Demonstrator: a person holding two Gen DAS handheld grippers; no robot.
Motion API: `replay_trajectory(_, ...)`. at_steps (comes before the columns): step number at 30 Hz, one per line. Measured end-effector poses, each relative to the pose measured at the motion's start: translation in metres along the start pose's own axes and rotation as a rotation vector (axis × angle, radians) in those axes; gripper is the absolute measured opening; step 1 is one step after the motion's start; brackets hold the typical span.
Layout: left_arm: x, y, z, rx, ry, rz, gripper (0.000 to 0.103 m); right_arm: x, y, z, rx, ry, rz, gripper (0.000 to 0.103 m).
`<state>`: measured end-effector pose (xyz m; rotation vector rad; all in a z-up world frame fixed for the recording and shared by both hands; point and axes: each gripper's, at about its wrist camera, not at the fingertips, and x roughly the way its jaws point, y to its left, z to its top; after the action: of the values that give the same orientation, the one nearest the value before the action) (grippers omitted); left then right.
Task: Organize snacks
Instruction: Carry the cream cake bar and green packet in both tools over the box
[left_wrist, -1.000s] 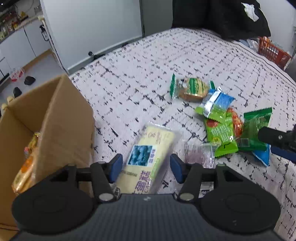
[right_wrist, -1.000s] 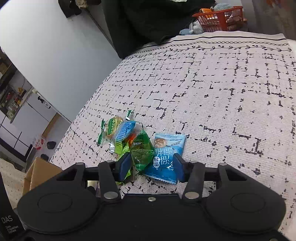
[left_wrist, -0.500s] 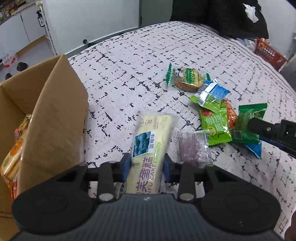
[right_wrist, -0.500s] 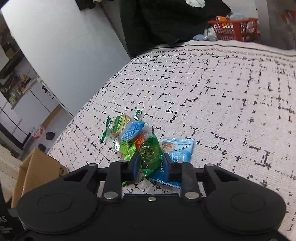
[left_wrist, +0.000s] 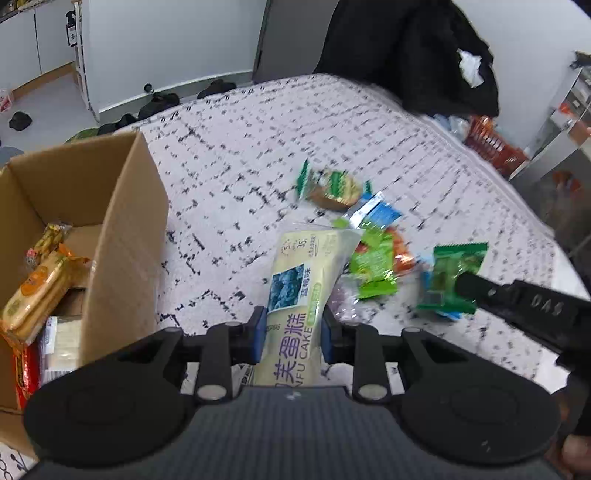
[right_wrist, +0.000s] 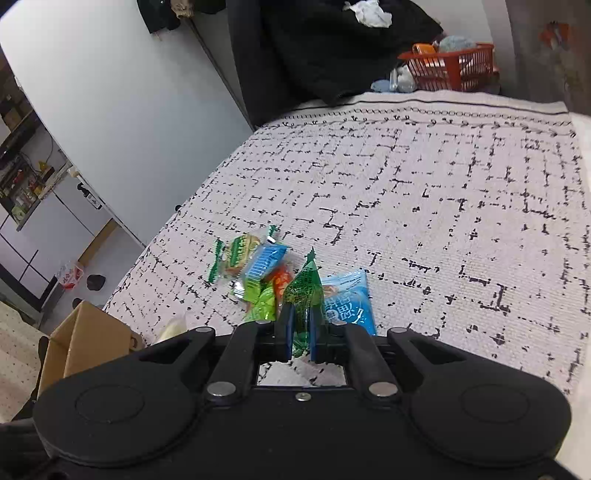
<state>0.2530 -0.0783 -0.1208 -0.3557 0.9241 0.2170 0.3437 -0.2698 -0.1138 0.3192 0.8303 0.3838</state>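
Note:
My left gripper (left_wrist: 290, 332) is shut on a pale yellow cake packet (left_wrist: 299, 291) and holds it lifted over the patterned bedspread (left_wrist: 240, 177). An open cardboard box (left_wrist: 110, 229) with several snacks inside stands to its left. My right gripper (right_wrist: 300, 332) is shut on a dark green snack packet (right_wrist: 304, 291), raised on edge above a blue packet (right_wrist: 349, 299). The green packet also shows in the left wrist view (left_wrist: 456, 269). Loose packets (right_wrist: 255, 266) lie in a heap beside it.
An orange basket (right_wrist: 450, 66) and a black garment (right_wrist: 325, 48) sit at the far end of the bed. The box also shows at the lower left of the right wrist view (right_wrist: 85, 339). The floor lies beyond the bed's left edge.
Both grippers closed from open: the left on the cake packet, the right on the green packet. Both packets have lifted off the bedspread.

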Motion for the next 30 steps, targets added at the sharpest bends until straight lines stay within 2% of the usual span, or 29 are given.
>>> replay_trajectory(15,-0.068,0.016,0.012,-0.018,-0.101,-0.101,0.028,-0.053,0.056,-0.009,0.001,-0.054,0.007,0.008)
replay_trajectory(22,-0.093,0.040,0.017,-0.045,-0.149,-0.114,0.028,-0.066,0.091,-0.012,-0.036,-0.076,0.024,0.008)
replay_trajectory(30,-0.109,0.075,0.017,-0.084,-0.157,-0.112,0.028,-0.074,0.126,-0.018,-0.069,-0.078,0.033,0.008)
